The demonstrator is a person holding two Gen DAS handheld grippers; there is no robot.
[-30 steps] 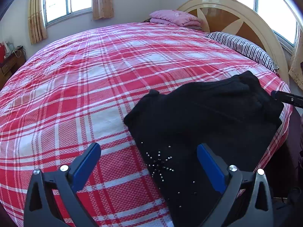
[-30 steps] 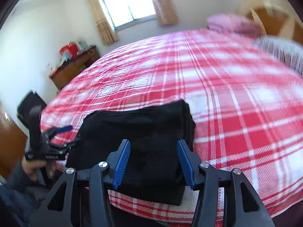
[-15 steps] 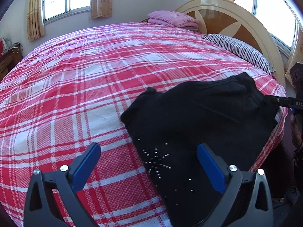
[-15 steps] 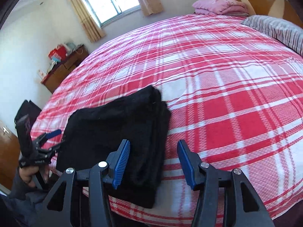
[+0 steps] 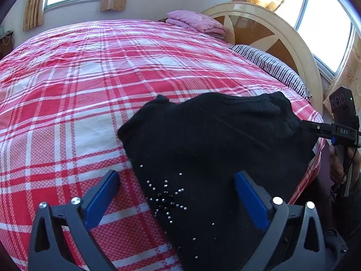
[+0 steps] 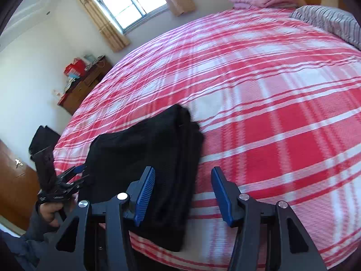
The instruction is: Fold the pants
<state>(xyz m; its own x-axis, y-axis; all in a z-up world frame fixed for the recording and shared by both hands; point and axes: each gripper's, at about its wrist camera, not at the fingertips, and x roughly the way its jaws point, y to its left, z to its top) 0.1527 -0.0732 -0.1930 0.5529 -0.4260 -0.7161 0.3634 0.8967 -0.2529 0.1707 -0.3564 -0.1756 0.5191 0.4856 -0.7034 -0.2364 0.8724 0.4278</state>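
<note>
The black pants (image 5: 214, 149) lie folded into a thick stack near the front edge of the red plaid bed (image 5: 90, 79), with a star of small studs facing up. My left gripper (image 5: 176, 194) is open and empty, hovering over the studded end. My right gripper (image 6: 182, 194) is open and empty, at the pants' (image 6: 144, 153) right side, its left finger over the stack's edge. In the left wrist view the right gripper (image 5: 315, 129) sits at the pants' far right corner. In the right wrist view the left gripper (image 6: 76, 176) sits at the stack's left end.
A striped pillow (image 5: 268, 65) and folded pink bedding (image 5: 198, 22) lie by the curved headboard (image 5: 282, 36). A wooden dresser (image 6: 83, 88) with clutter stands against the far wall. A dark bag (image 6: 42, 137) sits on the floor beside the bed.
Both grippers have drawn back a little from the folded pants. The right wrist view has swung right, so the stack now sits left of its fingers. The pants have not moved.
</note>
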